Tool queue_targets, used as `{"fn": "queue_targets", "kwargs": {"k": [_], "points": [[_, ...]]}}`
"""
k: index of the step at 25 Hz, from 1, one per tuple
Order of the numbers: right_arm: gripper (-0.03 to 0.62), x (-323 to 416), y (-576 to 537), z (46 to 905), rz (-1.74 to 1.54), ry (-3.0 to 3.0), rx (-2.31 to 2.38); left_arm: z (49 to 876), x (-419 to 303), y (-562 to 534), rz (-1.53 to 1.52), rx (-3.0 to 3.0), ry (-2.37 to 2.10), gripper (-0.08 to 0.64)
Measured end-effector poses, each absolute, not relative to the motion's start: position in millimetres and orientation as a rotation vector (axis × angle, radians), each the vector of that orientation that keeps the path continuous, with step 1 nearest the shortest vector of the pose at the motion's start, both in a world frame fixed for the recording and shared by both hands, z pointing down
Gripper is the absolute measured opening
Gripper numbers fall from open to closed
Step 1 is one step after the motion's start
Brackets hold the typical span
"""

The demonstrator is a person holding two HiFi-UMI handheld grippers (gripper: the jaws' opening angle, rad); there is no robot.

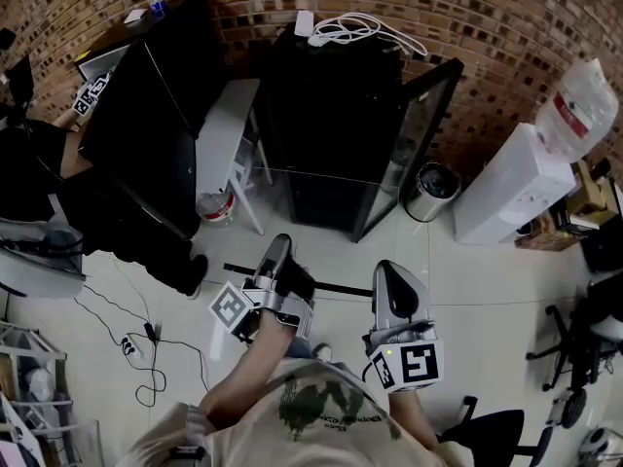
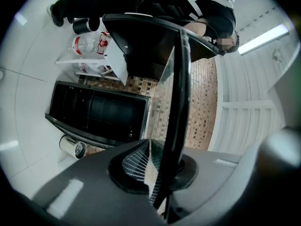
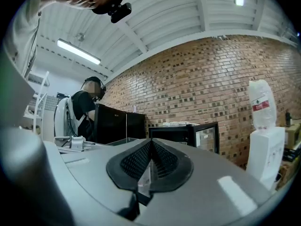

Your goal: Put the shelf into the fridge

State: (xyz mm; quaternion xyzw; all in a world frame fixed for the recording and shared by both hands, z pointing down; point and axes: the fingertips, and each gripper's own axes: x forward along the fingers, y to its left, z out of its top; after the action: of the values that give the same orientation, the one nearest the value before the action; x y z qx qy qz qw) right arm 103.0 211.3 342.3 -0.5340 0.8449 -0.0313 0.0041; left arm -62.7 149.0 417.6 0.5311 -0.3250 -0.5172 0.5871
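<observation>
Before the black fridge (image 1: 326,134), whose glass door (image 1: 414,144) hangs open, my head view shows the glass shelf (image 1: 336,286) carried between both claws, short of the fridge and apart from it. The left claw (image 1: 276,259) grips it near its left end, the right claw (image 1: 389,278) near its right. Through the left gripper view, I see the ribbed pads (image 2: 131,161) pinched onto the shelf's dark rim. The fridge's open interior lies beyond, with a steel bin (image 2: 73,147) just beside it. Through the right gripper view, the pads (image 3: 164,160) are closed narrow on the clear pane. The fridge stands beyond, with a water dispenser (image 3: 265,149) to its right.
</observation>
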Motion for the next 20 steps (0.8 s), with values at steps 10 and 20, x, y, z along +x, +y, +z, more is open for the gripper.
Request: {"fn": "queue_targets", "kwargs": {"k": [10, 20], "points": [[0.000, 109, 180, 350, -0.100, 2.659, -1.670, 427, -60, 120, -1.221, 1.229, -0.761, 0.020], [0.000, 102, 134, 360, -0.122, 2.670, -1.694, 437, -66, 72, -1.215, 1.220, -0.747, 0.020]]}}
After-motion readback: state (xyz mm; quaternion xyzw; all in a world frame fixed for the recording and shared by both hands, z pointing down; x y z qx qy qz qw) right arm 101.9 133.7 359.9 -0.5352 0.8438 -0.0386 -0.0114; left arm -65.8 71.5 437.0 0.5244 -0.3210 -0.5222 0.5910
